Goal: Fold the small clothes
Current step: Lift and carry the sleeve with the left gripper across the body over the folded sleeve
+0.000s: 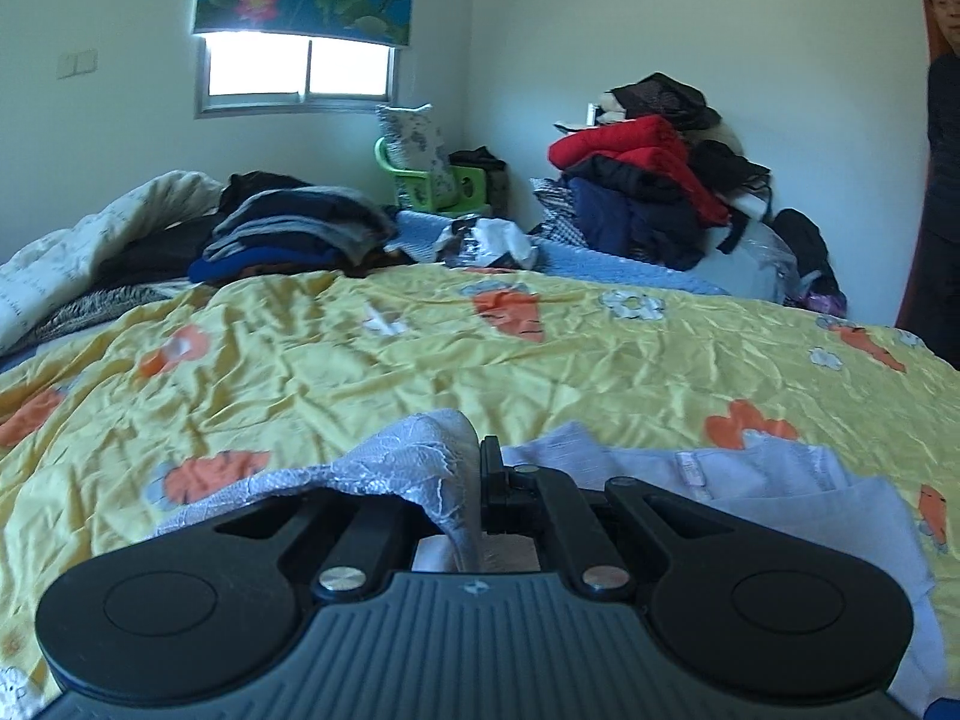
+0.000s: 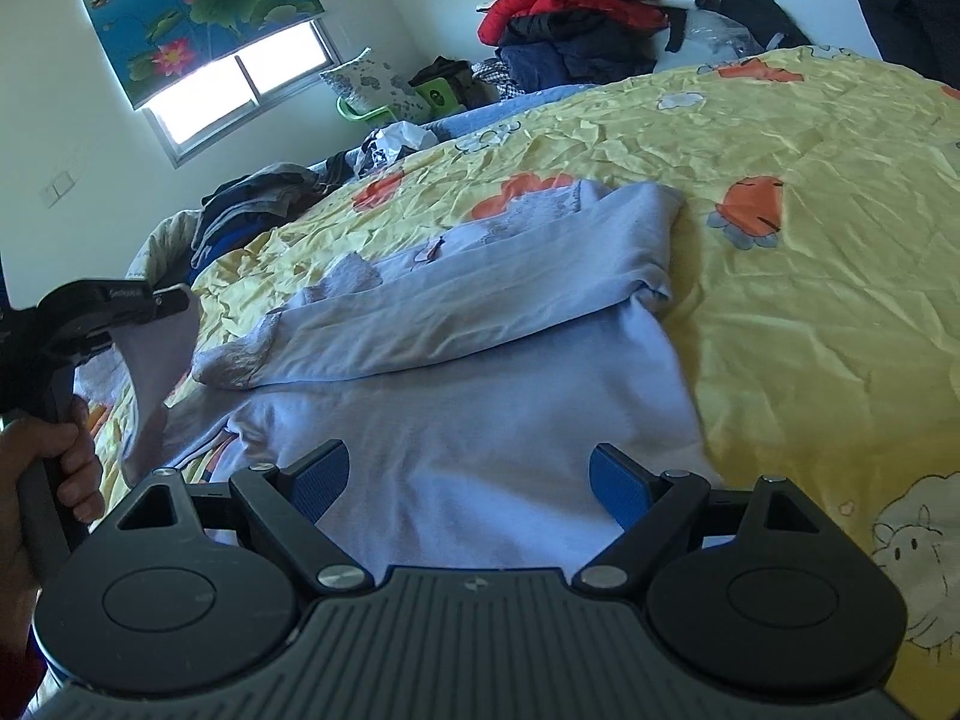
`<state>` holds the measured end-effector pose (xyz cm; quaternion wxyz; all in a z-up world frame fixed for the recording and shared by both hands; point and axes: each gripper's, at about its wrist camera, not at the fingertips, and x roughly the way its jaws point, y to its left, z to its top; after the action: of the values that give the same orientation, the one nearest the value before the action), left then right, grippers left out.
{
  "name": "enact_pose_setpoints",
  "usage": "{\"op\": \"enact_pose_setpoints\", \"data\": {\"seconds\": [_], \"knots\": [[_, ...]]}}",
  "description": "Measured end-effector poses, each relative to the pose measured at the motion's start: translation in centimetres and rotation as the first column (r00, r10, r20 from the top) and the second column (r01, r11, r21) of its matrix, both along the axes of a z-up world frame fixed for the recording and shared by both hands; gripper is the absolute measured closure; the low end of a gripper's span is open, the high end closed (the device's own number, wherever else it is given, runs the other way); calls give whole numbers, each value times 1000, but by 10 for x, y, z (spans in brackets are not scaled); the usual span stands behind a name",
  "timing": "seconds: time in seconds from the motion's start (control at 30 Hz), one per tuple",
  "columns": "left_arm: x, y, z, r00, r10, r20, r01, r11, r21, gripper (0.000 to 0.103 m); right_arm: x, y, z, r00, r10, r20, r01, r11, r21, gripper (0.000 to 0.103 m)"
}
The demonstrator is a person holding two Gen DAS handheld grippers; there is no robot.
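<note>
One pale blue garment lies across the middle of the right wrist view, with one lace-edged sleeve folded over it. Two grippers show: the left gripper at the left edge, the right gripper at the bottom. One yellow carrot-print sheet covers the bed. Two clothes piles sit behind: a red-topped heap upper right, a dark stack centre left. One window, one person.

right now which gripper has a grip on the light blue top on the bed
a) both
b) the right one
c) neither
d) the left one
d: the left gripper is shut on a lace-trimmed edge of the light blue top and lifts it off the bed, while the right gripper hangs over the cloth with its jaws wide apart and its blue pads pressing on nothing.
</note>
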<state>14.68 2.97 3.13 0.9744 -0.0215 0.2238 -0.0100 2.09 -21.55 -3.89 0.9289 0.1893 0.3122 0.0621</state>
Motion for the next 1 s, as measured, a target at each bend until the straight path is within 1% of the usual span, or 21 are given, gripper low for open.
{"op": "enact_pose_setpoints", "data": {"seconds": [0.13,0.53,0.67,0.8,0.93,1.0], "knots": [[4,-22,5,999,-44,7,44,999,21,101,-2,-5,0,1000,-9,3,9,1000,7,14],[16,-87,9,986,-169,-10,169,985,26,101,-10,-20,-2,999,-37,-1,37,999,8,14],[16,-112,9,975,-221,-22,222,974,44,101,-12,-24,-2,999,-47,0,47,999,10,14],[17,-135,5,964,-264,-42,266,963,45,101,-13,-28,-3,999,-53,-5,53,999,9,14],[14,-160,2,950,-309,-41,312,946,83,101,-14,-31,-3,998,-59,-4,59,998,9,14],[13,-171,0,944,-327,-45,330,940,89,101,-16,-33,-3,998,-66,-1,66,998,7,14]]}}
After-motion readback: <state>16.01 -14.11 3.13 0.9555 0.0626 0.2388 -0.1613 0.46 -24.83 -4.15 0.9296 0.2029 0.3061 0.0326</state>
